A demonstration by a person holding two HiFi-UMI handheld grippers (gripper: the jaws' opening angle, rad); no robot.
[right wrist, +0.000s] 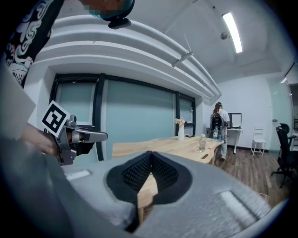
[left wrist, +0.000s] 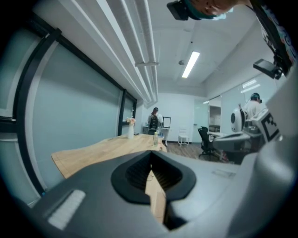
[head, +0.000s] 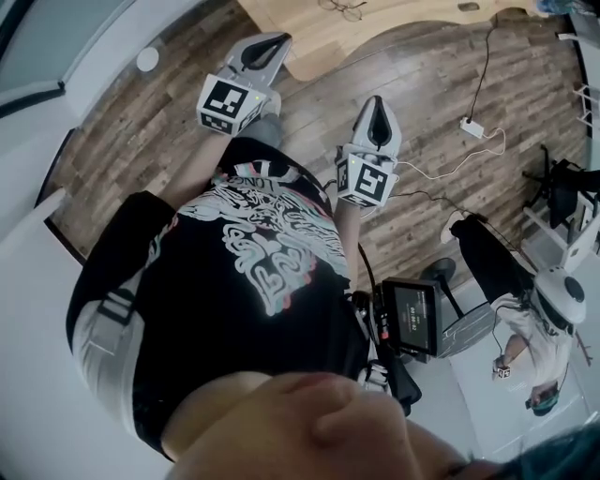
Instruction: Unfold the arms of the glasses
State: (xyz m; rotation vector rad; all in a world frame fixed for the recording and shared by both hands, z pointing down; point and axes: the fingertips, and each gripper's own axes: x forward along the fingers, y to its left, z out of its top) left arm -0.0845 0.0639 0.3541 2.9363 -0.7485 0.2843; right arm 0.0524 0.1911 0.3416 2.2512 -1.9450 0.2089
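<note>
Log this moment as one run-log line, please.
phase: not started | left gripper: shut, empty | right gripper: shut, empty | glasses: on table, untouched

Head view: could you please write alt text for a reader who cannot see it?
Seen from above, a person in a black printed T-shirt holds the left gripper and right gripper, both shut and empty, over a wooden floor. Glasses lie ahead on a wooden table.

Left gripper (head: 277,40), right gripper (head: 377,100) grey, black-white checks; table (head: 412,22) pale wood; floor (head: 441,103) brown planks
</note>
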